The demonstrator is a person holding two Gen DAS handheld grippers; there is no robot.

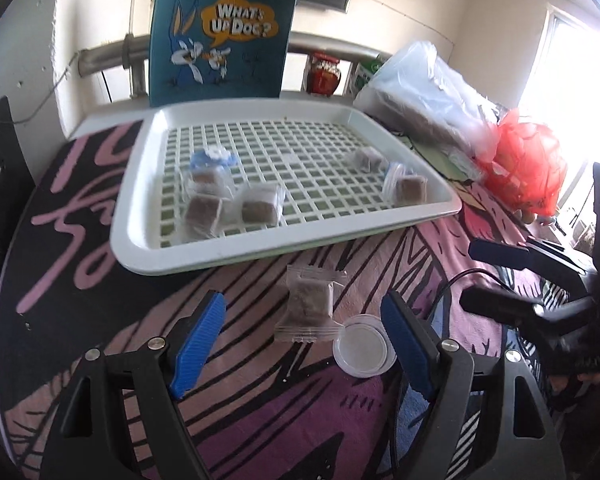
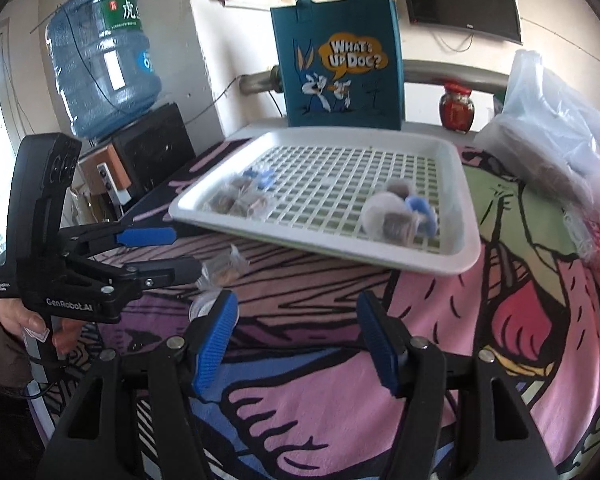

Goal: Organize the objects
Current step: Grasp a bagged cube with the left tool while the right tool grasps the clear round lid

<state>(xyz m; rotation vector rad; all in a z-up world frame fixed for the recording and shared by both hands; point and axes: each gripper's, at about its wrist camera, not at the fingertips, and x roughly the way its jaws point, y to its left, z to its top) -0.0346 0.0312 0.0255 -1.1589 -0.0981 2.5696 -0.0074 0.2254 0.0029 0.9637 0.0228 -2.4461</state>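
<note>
- The left gripper [image 1: 304, 344] stands wide open, gripping nothing; a wrapped cube [image 1: 310, 304] lies between its fingers, near the tray's [image 1: 140, 236] front edge.
- The right gripper [image 2: 296, 340] stands half open and empty.

The middle of the white lattice plastic tray [image 1: 148, 248] was left free; the teal cartoon tote bag [image 1: 220, 40] blocked its far edge, and crumpled clear plastic bags [image 1: 428, 92] crowded one side.

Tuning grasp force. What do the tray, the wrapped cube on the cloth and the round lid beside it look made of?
Tray: looks like rigid white plastic, smooth and slightly glossy, with a moulded grid floor. Wrapped cube: thin clear film, crimped at both ends, over a brown block; what the block is cannot be told. Lid: translucent thin plastic, likely flexible, with a raised rim. Cloth: printed fabric, matte.
</note>
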